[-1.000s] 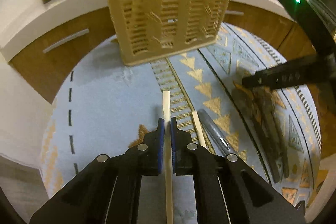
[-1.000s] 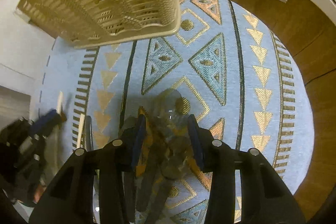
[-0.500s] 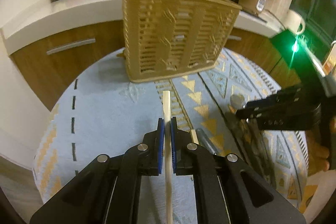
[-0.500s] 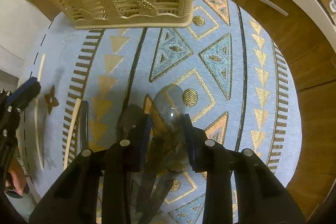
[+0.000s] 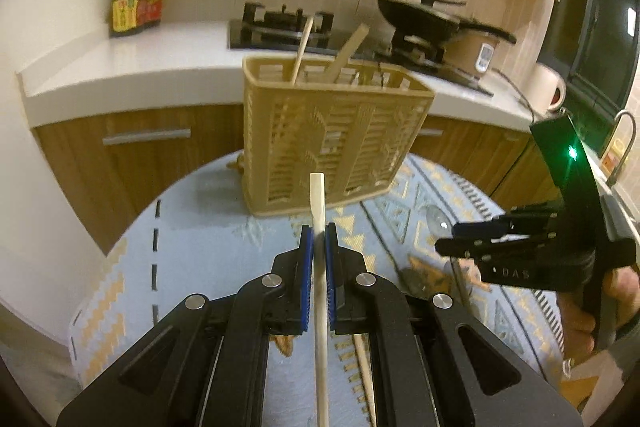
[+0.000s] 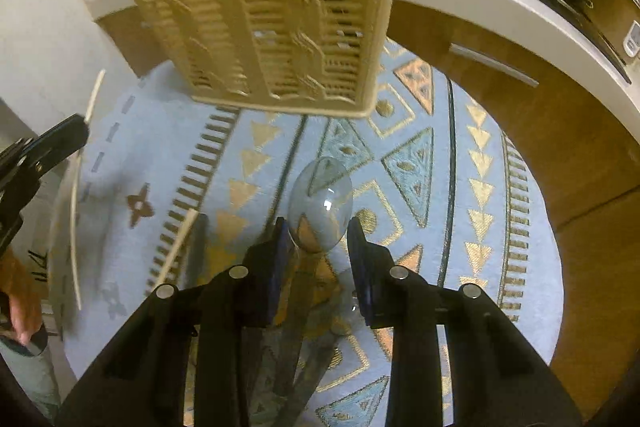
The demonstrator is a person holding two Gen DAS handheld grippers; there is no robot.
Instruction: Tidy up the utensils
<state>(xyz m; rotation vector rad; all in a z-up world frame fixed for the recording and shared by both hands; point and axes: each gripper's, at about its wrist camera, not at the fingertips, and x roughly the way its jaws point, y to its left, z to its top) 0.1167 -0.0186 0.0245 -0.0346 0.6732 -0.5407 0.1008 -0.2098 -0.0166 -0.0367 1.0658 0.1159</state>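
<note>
Chopstick [image 5: 320, 211], pale wood, straight: pinched between left gripper [image 5: 319, 247] pads, now raised off rug [image 5: 192, 255], tip aimed at slatted beige utensil basket [image 5: 336, 139] beyond; ready for drop-in. Right gripper [image 6: 316, 247] spread around clear spoon [image 6: 322, 203], lifted, no squeeze evident. Second chopstick [image 5: 366, 375] lying on rug, near right.

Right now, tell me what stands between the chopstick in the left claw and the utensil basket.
Nothing visible does. The left claw is shut on the chopstick, whose tip points at the front wall of the beige utensil basket ahead. The space between them is open above the tablecloth. Two sticks already stand inside.
</note>
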